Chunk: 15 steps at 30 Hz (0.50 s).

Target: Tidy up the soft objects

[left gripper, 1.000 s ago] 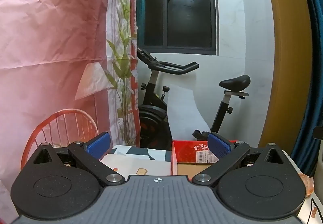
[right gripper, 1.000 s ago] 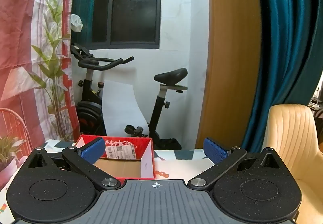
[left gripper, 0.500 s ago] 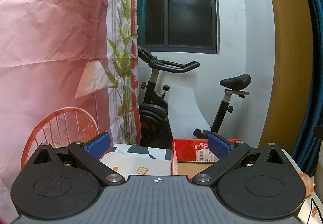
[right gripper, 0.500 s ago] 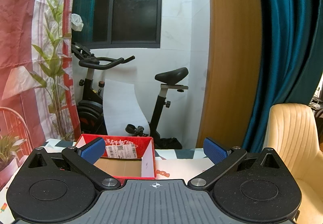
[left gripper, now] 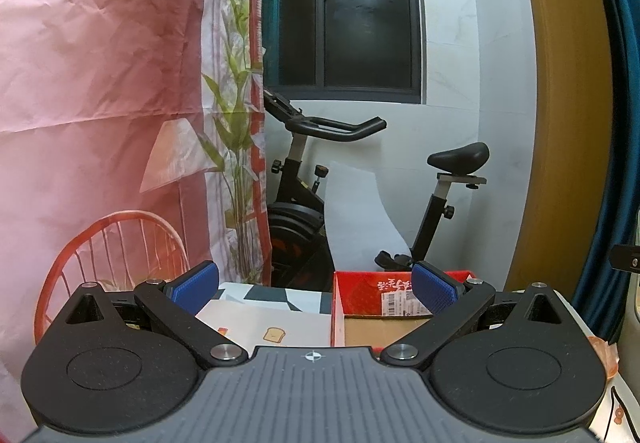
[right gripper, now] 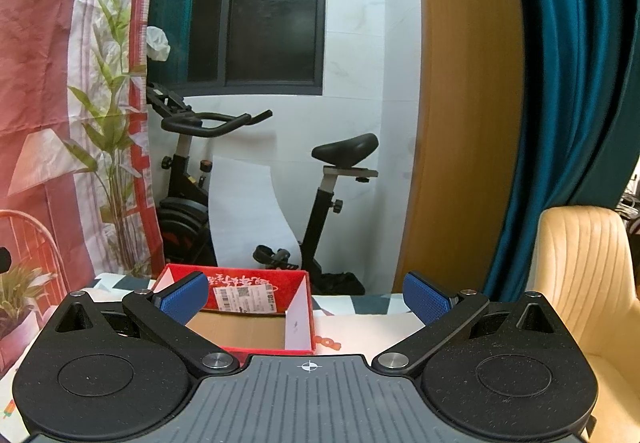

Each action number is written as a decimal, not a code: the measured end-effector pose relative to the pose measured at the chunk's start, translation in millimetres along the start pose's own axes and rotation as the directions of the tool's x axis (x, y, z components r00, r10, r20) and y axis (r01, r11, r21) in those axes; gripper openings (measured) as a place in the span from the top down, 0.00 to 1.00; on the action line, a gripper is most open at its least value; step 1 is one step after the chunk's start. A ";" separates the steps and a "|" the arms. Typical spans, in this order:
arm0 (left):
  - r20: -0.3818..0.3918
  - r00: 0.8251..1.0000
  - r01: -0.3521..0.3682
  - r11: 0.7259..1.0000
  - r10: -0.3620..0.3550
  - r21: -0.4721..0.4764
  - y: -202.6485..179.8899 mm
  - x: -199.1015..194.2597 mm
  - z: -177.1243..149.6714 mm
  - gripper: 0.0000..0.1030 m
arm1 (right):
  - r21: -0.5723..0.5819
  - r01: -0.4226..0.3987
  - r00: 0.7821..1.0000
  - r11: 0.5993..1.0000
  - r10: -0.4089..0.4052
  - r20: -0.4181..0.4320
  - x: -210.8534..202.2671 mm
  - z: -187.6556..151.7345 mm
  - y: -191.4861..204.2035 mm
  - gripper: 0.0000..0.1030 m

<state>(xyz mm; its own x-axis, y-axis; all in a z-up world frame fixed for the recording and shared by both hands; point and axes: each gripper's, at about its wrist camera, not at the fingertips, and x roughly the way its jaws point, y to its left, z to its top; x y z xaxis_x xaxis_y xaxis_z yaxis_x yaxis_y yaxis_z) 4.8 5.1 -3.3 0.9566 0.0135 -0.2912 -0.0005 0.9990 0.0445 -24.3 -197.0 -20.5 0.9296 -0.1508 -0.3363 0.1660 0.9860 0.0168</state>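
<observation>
- Left wrist view: left gripper (left gripper: 316, 289) has its blue pads spread wide, nothing between them, held above the table (left gripper: 256, 319).
- Just past the fingers: table with a white patterned cover; a small toast print shows on it.
- Red cardboard box (left gripper: 362, 293) sits open on the table, ahead and a bit right of centre. Bare brown floor inside, shipping label on the far inner wall. No soft objects visible in it or on the table from here; the box's near part is hidden by the gripper body.
- Something orange-ish at the far right table edge, too cropped to identify.
- Right wrist view: right gripper (right gripper: 306, 295) is also spread wide and empty, above the same table.
- Same red box lies ahead-left of it, with a white flap on the right inner wall.
- Cream chair (right gripper: 588, 283) at right, near the table.
- Further back: exercise bike (right gripper: 256, 179) against the white wall, dark window above, printed pink backdrop left, teal curtain right.
</observation>
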 end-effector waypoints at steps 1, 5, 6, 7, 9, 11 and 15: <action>0.000 1.000 0.000 1.000 0.000 0.000 0.3 0.2 -0.1 0.00 | 0.000 0.000 1.000 1.000 0.000 0.000 0.0 0.0 0.1 0.00; -0.001 1.000 0.002 1.000 -0.002 0.000 0.9 1.1 -0.4 0.00 | 0.000 0.000 1.000 1.000 0.000 0.000 0.0 -0.4 -0.2 0.00; 0.000 1.000 -0.001 1.000 0.001 0.000 -1.1 -0.1 -0.1 0.00 | 0.001 0.000 1.000 1.000 0.000 -0.001 0.2 -0.3 -0.8 0.00; 0.000 1.000 -0.001 1.000 0.001 0.000 -0.9 -0.1 -0.2 0.00 | 0.001 0.000 1.000 1.000 0.000 -0.001 0.0 -0.5 -0.1 0.00; 0.000 1.000 -0.001 1.000 0.001 -0.001 -1.4 -0.1 -0.3 0.00 | 0.000 0.000 1.000 1.000 0.000 0.000 0.1 -0.4 -0.4 0.00; -0.001 1.000 0.002 1.000 -0.002 -0.003 -0.2 0.3 0.0 0.00 | 0.000 0.000 1.000 1.000 0.000 0.000 -0.5 -0.8 0.9 0.00; 0.000 1.000 -0.001 1.000 0.001 -0.002 -0.1 0.8 0.4 0.00 | 0.001 0.000 1.000 1.000 0.000 -0.001 -0.2 -0.3 0.1 0.00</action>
<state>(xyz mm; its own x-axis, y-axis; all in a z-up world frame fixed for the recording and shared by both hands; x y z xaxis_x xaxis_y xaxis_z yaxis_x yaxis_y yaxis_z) 5.7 5.0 -3.1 0.9565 0.0140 -0.2914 -0.0017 0.9991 0.0423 -24.6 -196.8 -20.7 0.9291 -0.1508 -0.3377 0.1664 0.9859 0.0174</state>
